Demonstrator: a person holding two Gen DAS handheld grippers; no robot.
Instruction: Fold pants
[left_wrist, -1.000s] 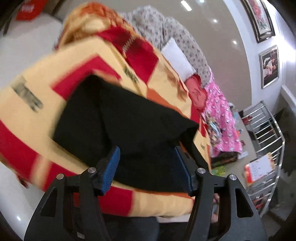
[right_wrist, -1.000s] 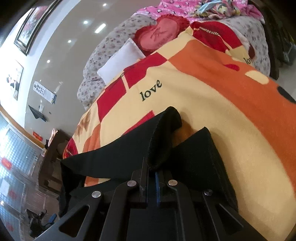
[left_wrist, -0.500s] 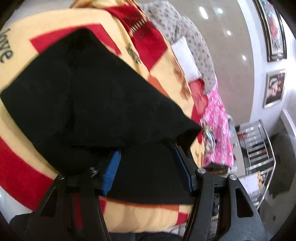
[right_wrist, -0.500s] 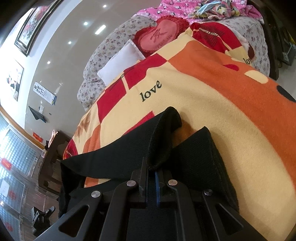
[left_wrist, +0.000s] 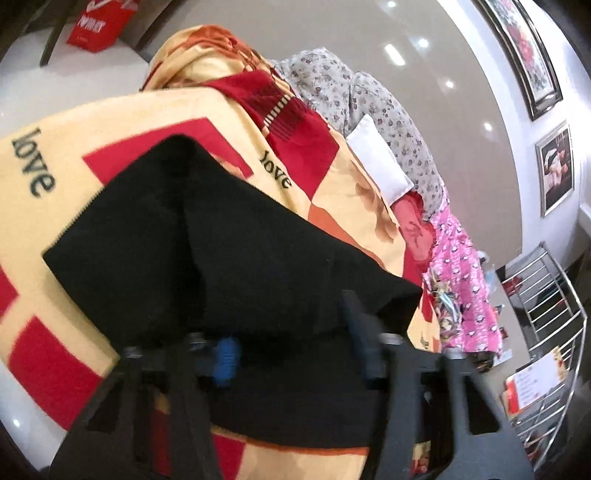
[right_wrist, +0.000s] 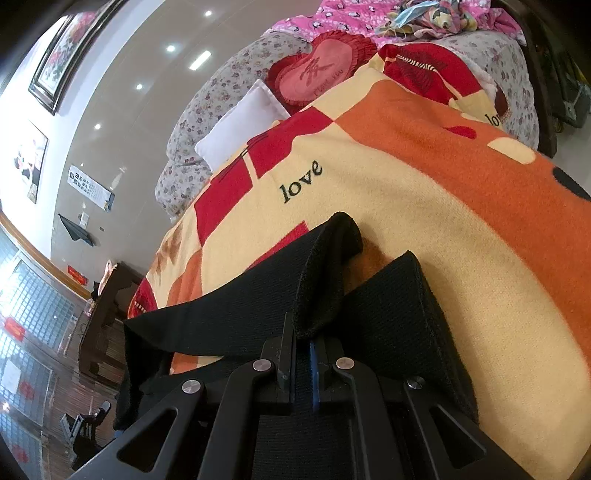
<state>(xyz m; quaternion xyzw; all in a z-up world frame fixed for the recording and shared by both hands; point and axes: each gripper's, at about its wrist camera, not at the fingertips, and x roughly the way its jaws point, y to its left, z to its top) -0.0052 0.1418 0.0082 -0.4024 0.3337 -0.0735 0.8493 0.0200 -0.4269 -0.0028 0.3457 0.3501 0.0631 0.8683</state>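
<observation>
Black pants (left_wrist: 229, 258) lie on a yellow, red and orange "love" blanket (left_wrist: 110, 129) spread over a bed. My left gripper (left_wrist: 293, 347) sits at their near edge, jaws closing. Black cloth lies between and partly over the blurred fingers, and the pads stand apart. In the right wrist view the pants (right_wrist: 258, 295) rise in a raised fold, and my right gripper (right_wrist: 303, 354) is shut on the base of that fold. The blanket (right_wrist: 424, 206) stretches away beyond it.
A white pillow (left_wrist: 376, 162), a grey floral quilt (left_wrist: 354, 96) and pink bedding (left_wrist: 461, 280) lie at the bed's far end, with a red heart cushion (right_wrist: 317, 74). A metal rack (left_wrist: 546, 314) stands to the right; dark wooden furniture (right_wrist: 107, 310) stands beside the bed.
The left wrist view has tilted, first down onto the pants and then back up. The black cloth now drapes over the left fingers. The right gripper and its fold have not moved.
</observation>
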